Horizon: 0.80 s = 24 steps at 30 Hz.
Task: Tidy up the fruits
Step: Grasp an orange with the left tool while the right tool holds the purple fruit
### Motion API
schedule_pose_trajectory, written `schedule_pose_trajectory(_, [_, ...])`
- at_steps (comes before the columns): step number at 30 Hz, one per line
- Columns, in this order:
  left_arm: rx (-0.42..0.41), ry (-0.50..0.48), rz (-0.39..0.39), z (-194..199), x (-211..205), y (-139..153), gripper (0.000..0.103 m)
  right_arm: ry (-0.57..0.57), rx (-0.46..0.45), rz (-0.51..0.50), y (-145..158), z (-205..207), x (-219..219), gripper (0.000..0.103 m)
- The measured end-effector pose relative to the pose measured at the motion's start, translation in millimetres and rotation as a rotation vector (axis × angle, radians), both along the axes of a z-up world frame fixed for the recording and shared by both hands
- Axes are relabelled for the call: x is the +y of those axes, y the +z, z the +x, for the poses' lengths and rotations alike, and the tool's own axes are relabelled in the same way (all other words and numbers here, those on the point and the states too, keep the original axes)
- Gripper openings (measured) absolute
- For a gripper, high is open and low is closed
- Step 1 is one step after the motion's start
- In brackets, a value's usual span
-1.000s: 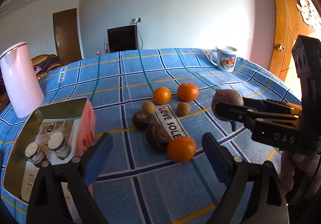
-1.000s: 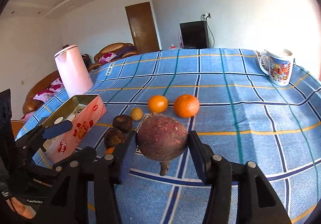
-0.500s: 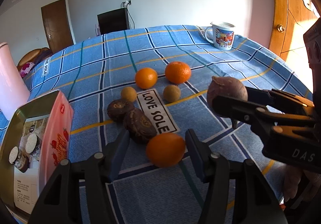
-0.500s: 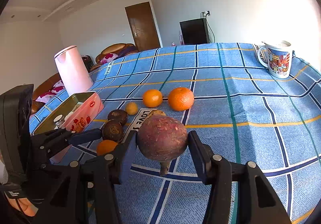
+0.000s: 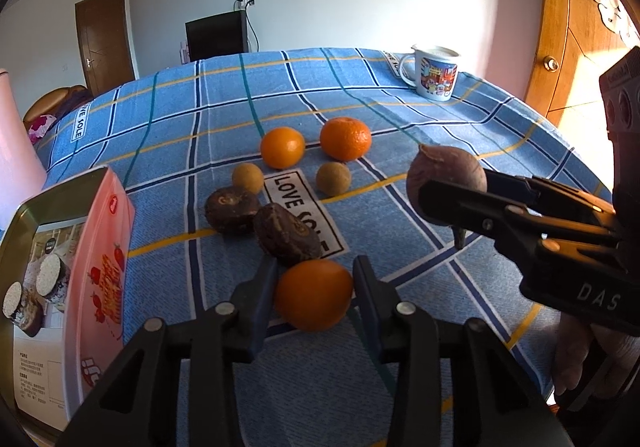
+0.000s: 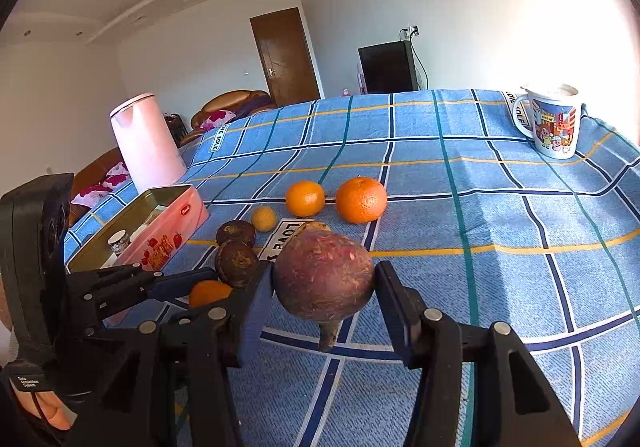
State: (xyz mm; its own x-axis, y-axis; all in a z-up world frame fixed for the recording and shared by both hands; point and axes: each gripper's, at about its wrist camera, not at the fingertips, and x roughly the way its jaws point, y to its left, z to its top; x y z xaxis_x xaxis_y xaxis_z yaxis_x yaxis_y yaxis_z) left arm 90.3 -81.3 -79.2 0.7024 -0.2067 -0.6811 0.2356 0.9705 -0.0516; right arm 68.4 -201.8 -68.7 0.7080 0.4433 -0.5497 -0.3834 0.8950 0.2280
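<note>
Near orange [image 5: 313, 295] sits on the worktop [image 5: 400, 119] btwn left tongs [image 5: 314, 283], fingers at its sides, contact unclear. Right tongs [image 6: 324, 283] pinch a purple root veg [image 6: 324, 279], held above the cloth. Risk: round orange rolls fwd into dark fruits [image 5: 286, 234] if squeeze is off-centre; veg may slip w/ weak grip.

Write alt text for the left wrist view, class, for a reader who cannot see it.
The left gripper has its jaws around an orange on a blue checked tablecloth. To the right, the right gripper holds a purple root above the cloth. Behind lie more fruit, a pink tin at left and a mug far back.
</note>
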Motion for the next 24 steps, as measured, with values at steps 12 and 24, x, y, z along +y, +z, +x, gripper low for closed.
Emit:
schedule_pose_trajectory(12, [-0.141,0.017,-0.018,-18,4,12,0.039,0.007,-0.073,0.02,5,-10,-2,0.054])
schedule_pose_trajectory(24, [-0.227,0.042,-0.03,-29,10,18,0.039,0.012,-0.162,0.024,10,-23,-2,0.054])
